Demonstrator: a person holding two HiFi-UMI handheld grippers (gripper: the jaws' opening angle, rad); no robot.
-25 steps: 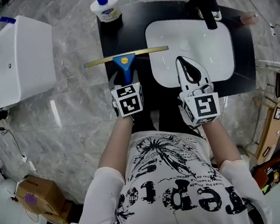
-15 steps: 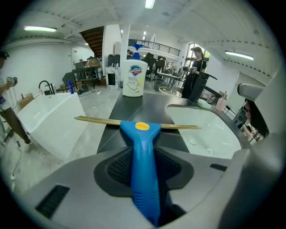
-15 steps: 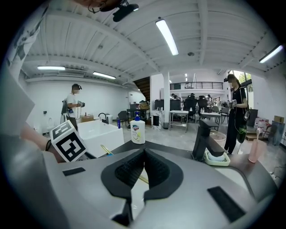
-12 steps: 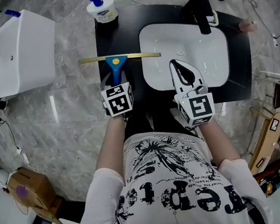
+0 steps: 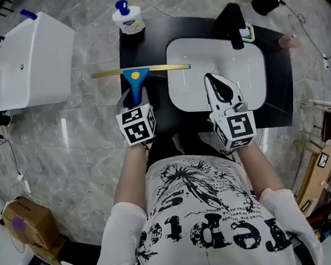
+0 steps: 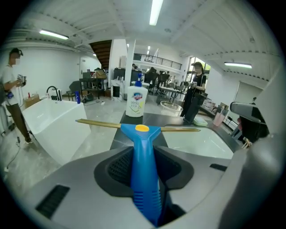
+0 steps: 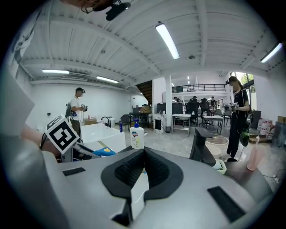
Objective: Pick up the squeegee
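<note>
While the squeegee [image 5: 138, 76] is gripped by its handle in the closed left tongs [image 5: 136, 95], handle in line with them, blade crosswise at the worktop's [image 5: 151, 48] left edge, the right tongs [image 5: 214, 81] are noted shut, empty, farther off.

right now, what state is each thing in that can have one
squeegee: handle clamped in the left hand-held gripper, blade level
left hand-held gripper: shut on the squeegee
right hand-held gripper: jaws together, nothing between them
soap bottle: upright, pump top on
sink: basin bare
</note>
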